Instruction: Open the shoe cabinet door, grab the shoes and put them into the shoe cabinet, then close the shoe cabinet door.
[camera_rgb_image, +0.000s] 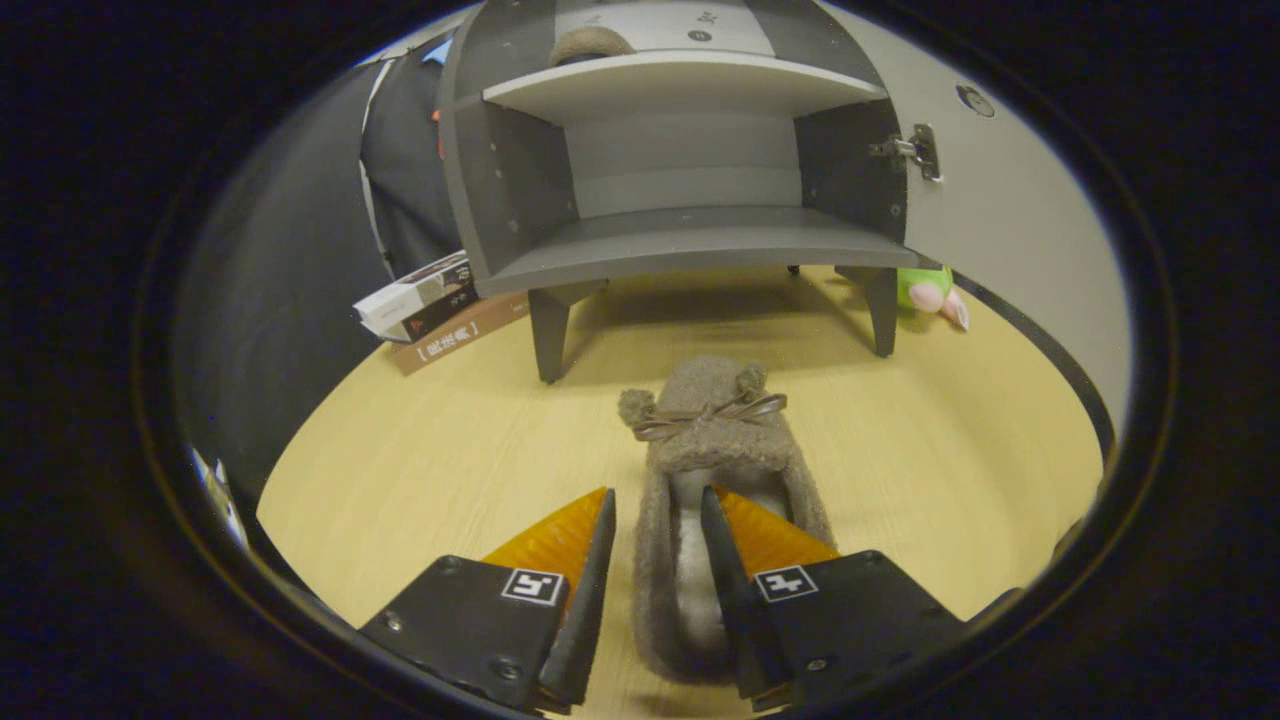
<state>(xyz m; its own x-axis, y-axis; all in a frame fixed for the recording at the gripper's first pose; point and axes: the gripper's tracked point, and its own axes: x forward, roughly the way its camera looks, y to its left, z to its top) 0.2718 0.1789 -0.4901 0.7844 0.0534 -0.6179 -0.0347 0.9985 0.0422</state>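
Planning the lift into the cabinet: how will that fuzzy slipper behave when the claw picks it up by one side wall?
The slipper looks soft and fleecy, so probably light but floppy; its toe may sag. The claw is open astride one side wall, one finger inside, so the pile should grip rather than slip.

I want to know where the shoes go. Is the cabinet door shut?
No, the door stands swung open, and the shoe cabinet shows its shelves.

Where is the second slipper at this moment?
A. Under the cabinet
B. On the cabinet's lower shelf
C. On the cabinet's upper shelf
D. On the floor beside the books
C: a brown fuzzy slipper lies on the upper shelf of the open shoe cabinet, while the other slipper sits on the floor at the hand-held gripper.
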